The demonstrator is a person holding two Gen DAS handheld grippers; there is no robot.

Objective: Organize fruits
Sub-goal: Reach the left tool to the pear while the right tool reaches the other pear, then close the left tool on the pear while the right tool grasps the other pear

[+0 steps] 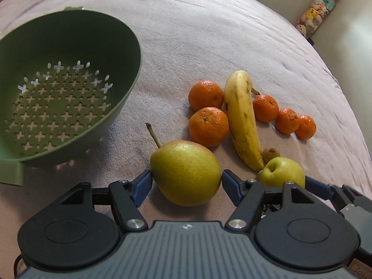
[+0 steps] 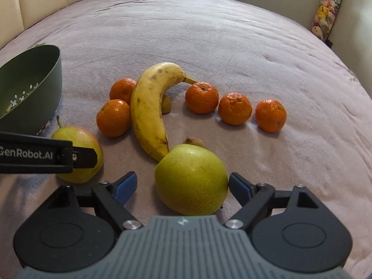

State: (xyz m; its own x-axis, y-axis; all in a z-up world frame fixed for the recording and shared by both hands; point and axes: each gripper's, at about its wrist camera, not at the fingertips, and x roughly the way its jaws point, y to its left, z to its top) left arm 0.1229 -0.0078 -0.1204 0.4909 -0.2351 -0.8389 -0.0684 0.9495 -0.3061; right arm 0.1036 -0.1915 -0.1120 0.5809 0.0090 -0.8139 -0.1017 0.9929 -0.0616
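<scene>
Left wrist: left gripper (image 1: 187, 181) spread around pear (image 1: 186, 172), pads at both flanks, seemingly just touching, not yet squeezing. Pear lying on its side, stem pointing away and left toward colander (image 1: 130, 53), which sits close by on the left, empty. Banana (image 1: 241, 121) and mandarins (image 1: 208, 125) beyond, to the right.

Right wrist: right gripper (image 2: 182, 187) spread around apple (image 2: 190, 179); right pad at the skin, left pad clear of it. Banana tip touching apple's far side, long axis running away. Colander (image 2: 53, 74) far left, so left arm nearer. Soft pinkish blanket (image 2: 232, 34), likely a bed; plush toys (image 2: 325, 16) by wall
</scene>
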